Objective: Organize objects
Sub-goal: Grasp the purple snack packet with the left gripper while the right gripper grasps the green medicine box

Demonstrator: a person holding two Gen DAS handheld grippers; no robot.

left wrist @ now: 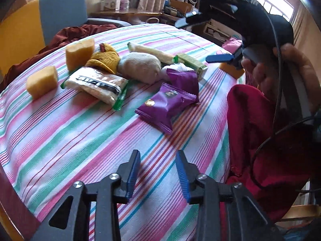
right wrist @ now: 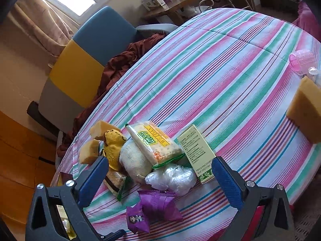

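A pile of objects lies on the striped tablecloth (left wrist: 70,136): two yellow sponges (left wrist: 41,82), a cracker pack (left wrist: 96,84), a yellow sock (left wrist: 106,59), a white sock (left wrist: 138,66), two purple snack packets (left wrist: 165,102), a green box (left wrist: 192,64) and a long cracker pack (left wrist: 152,53). My left gripper (left wrist: 158,172) is open and empty, low over bare cloth in front of the pile. My right gripper (right wrist: 160,178) is open and empty, hovering above the crumpled plastic wrap (right wrist: 172,177) and purple packets (right wrist: 156,206). The green box (right wrist: 195,150) lies by its right finger.
Another yellow sponge (right wrist: 306,108) and a pink plastic cup (right wrist: 302,60) sit at the table's right side. A red cloth bag (left wrist: 260,140) hangs at the table edge by the hand. A blue and yellow chair (right wrist: 86,60) with brown cloth stands behind the table.
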